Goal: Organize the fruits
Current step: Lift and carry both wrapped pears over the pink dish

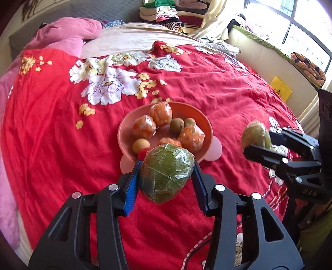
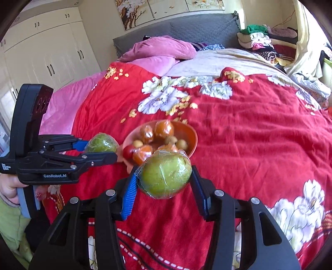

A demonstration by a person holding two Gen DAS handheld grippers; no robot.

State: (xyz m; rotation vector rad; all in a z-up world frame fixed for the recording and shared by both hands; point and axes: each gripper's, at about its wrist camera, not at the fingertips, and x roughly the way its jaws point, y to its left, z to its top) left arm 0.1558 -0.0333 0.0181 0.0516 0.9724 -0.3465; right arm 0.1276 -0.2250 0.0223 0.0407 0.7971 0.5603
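Observation:
A pink bowl (image 1: 124, 133) sits on the red floral bedspread and holds several wrapped orange fruits (image 1: 160, 114) and small brown round fruits (image 1: 141, 146). My left gripper (image 1: 167, 172) is shut on a wrapped dark green fruit (image 1: 167, 172), held just in front of the bowl's near rim. My right gripper (image 1: 257, 143) is at the right, shut on a wrapped pale green fruit (image 1: 256, 134). In the right wrist view the right gripper (image 2: 165, 176) holds that pale green fruit (image 2: 165, 176) near the bowl (image 2: 192, 135); the left gripper (image 2: 99, 149) with its green fruit (image 2: 101, 143) is at the left.
The bed is covered by a red floral bedspread (image 1: 207, 87), with pink pillows (image 1: 68, 31) at the head. A pile of folded clothes (image 1: 166, 12) lies beyond. A window bench (image 1: 269, 52) runs along the right side. White wardrobes (image 2: 51, 52) stand to the left.

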